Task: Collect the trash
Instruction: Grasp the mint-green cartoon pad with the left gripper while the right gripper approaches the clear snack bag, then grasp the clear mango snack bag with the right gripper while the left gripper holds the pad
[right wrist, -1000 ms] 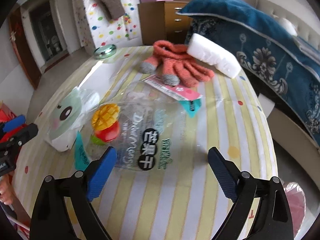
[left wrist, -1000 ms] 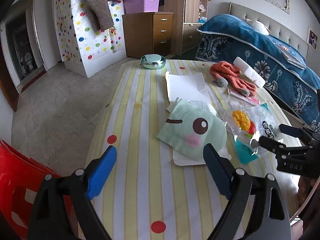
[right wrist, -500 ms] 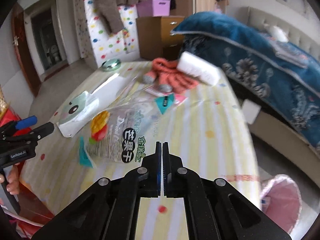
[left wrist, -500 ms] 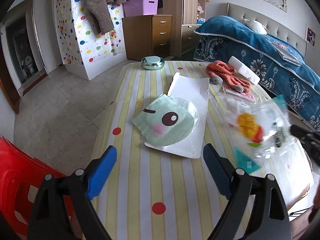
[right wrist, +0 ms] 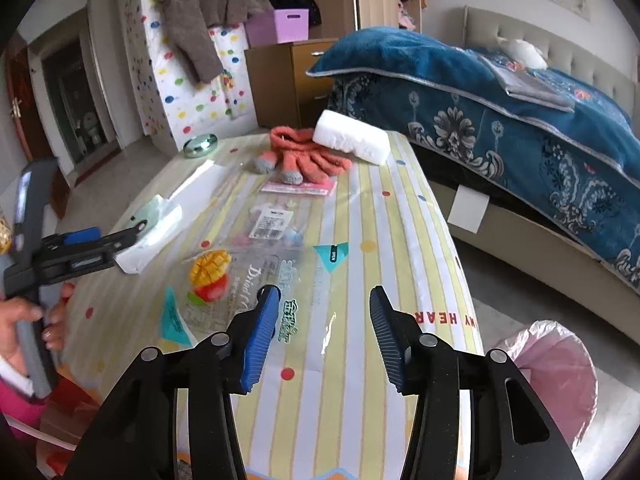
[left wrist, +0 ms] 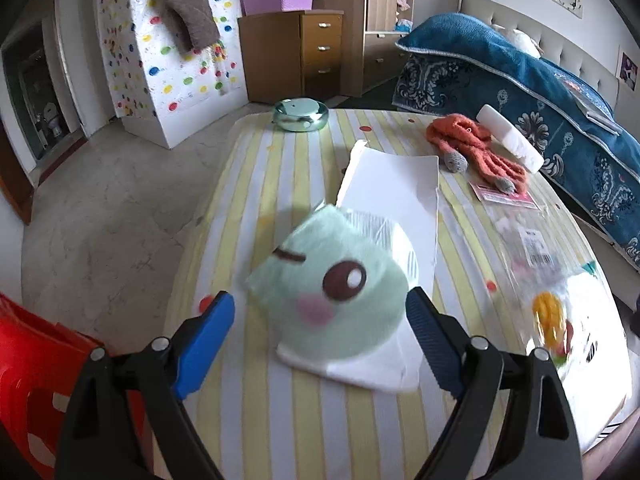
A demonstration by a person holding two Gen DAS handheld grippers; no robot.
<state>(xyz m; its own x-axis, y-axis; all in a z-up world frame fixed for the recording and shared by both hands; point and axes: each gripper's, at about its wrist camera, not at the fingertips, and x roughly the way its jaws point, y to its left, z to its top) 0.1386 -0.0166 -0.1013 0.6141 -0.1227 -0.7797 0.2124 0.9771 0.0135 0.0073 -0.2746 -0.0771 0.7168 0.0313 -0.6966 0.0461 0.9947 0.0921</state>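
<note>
A clear dried-mango snack bag (right wrist: 240, 280) lies flat on the striped table (right wrist: 400, 220); it also shows in the left wrist view (left wrist: 552, 320). My right gripper (right wrist: 322, 312) is open just above the bag's near right edge. A green cartoon-face wrapper (left wrist: 332, 284) lies on a white package (left wrist: 394, 192). My left gripper (left wrist: 320, 328) is open, its fingers on either side of the wrapper's near edge. A small pink-labelled clear packet (right wrist: 298, 188) lies by the orange gloves.
Orange gloves (right wrist: 304, 156), a white foam block (right wrist: 352, 140) and a round green tin (left wrist: 301, 114) sit at the table's far end. A bin with a pink bag (right wrist: 548, 372) stands on the floor right of the table. A red stool (left wrist: 28, 360) stands left. A blue-covered bed stands to the right.
My right gripper was shut half a second ago and is now open; the snack bag lies flat on the table. My left gripper moved forward to the green wrapper.
</note>
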